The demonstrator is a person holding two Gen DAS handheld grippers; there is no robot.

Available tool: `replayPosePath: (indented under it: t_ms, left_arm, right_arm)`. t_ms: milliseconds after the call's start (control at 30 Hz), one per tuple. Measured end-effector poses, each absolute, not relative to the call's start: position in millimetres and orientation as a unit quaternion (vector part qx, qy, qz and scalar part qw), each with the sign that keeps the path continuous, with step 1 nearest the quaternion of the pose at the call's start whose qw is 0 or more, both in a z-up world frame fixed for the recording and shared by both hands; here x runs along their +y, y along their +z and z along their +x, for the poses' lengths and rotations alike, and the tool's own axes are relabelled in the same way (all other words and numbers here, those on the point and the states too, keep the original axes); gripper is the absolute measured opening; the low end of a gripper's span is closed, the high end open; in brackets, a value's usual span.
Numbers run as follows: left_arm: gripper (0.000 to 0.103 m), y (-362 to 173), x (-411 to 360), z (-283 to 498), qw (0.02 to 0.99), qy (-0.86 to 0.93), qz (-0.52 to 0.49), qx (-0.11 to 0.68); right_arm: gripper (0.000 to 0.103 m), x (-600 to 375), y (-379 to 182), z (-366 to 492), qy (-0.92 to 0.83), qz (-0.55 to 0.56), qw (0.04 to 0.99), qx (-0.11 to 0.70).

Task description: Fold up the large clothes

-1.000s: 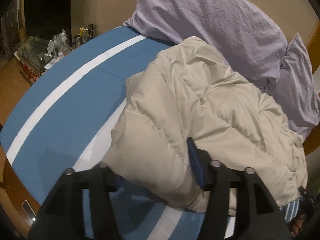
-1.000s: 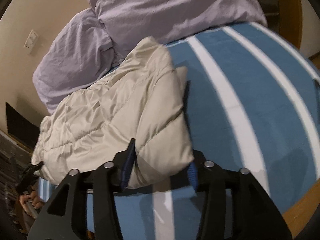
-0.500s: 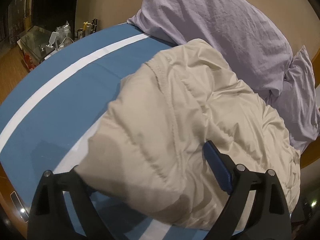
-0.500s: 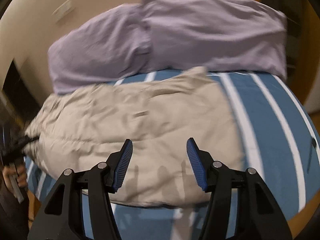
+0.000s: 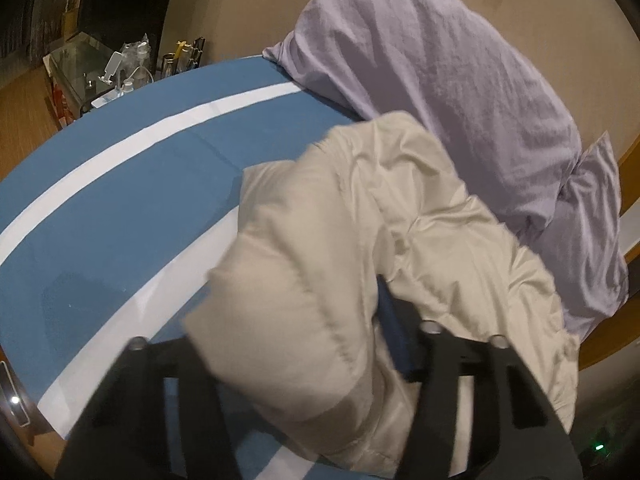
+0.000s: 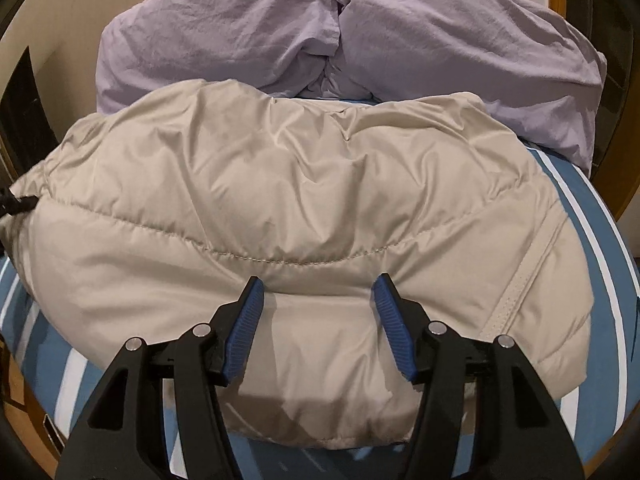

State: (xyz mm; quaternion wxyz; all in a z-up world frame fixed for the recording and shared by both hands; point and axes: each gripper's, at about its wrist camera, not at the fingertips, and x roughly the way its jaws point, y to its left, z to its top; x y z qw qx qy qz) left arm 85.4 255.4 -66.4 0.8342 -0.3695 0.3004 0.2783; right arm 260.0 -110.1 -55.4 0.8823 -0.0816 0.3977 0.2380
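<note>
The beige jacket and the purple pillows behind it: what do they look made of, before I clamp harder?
Beige jacket: looks like a thin, smooth synthetic shell, nylon or polyester, over puffy fill. It shows a soft sheen, stitched quilt lines and billowy panels.
Purple pillows: matte woven cloth, probably cotton or similar, with many fine crinkles and no shine.

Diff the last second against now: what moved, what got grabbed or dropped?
The left gripper has just been closing on a fold of the puffy beige quilted jacket, now bunched between its fingers. The right gripper swung round to face the jacket's long side, open above it. The lilac pillows and blue-and-white striped sheet stayed put.
</note>
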Motion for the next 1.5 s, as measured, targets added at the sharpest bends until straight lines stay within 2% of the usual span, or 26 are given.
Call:
replayPosePath:
  t_ms: [100, 200, 433, 567, 767, 1000, 1500]
  left_arm:
    - [0.037, -57, 254, 86, 0.841, 0.265, -0.374, 0.287]
    - [0.034, -43, 247, 89, 0.85, 0.252, -0.37, 0.276]
    - [0.03, 14, 207, 102, 0.891, 0.187, -0.344, 0.229]
    - [0.029, 54, 160, 121, 0.917, 0.122, -0.32, 0.204]
    - [0.029, 84, 76, 155, 0.938, 0.027, -0.281, 0.201]
    - [0.029, 79, -5, 200, 0.941, -0.036, -0.242, 0.234]
    - [0.029, 27, -128, 261, 0.929, -0.081, -0.144, 0.331]
  right_arm:
    - [0.06, -106, -60, 256, 0.232, -0.091, 0.887, 0.389]
    - [0.06, -104, -63, 255, 0.229, -0.096, 0.889, 0.384]
    - [0.061, -103, -63, 256, 0.23, -0.088, 0.89, 0.385]
    - [0.062, -106, -63, 257, 0.236, -0.079, 0.89, 0.382]
    - [0.062, -120, -59, 259, 0.261, -0.055, 0.885, 0.382]
    - [0.061, -160, -47, 256, 0.254, -0.03, 0.899, 0.356]
    - [0.062, -256, -49, 264, 0.184, 0.022, 0.92, 0.344]
